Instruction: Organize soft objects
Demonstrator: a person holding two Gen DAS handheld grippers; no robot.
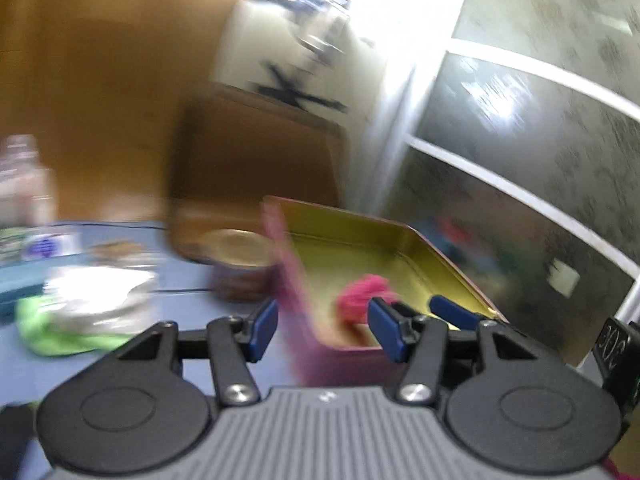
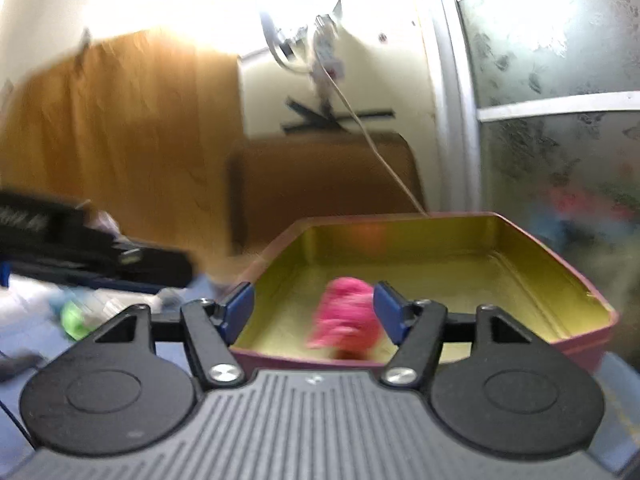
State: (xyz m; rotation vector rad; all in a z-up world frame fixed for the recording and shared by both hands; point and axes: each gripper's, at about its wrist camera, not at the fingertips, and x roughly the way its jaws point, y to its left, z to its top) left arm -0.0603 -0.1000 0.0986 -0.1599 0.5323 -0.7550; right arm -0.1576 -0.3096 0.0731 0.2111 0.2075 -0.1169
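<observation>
A pink-sided tin box with a gold inside (image 1: 360,248) (image 2: 440,264) stands on the blue table. A pink soft object (image 1: 362,298) (image 2: 346,322) lies inside it near the front wall. My left gripper (image 1: 324,330) is open, straddling the box's left front corner. My right gripper (image 2: 314,316) is open just above the box's front edge, the pink object between its fingers and free of them. A blue fingertip of the right gripper (image 1: 452,310) shows in the left wrist view. A green cloth (image 1: 60,328) (image 2: 76,320) lies to the left on the table.
A round tin (image 1: 240,260), a clear plastic container (image 1: 100,284) and a bottle (image 1: 24,184) stand left of the box. A brown box (image 1: 256,168) (image 2: 320,184) stands behind. A black bag (image 2: 80,248) lies at the left. A frosted glass door (image 1: 540,140) is at the right.
</observation>
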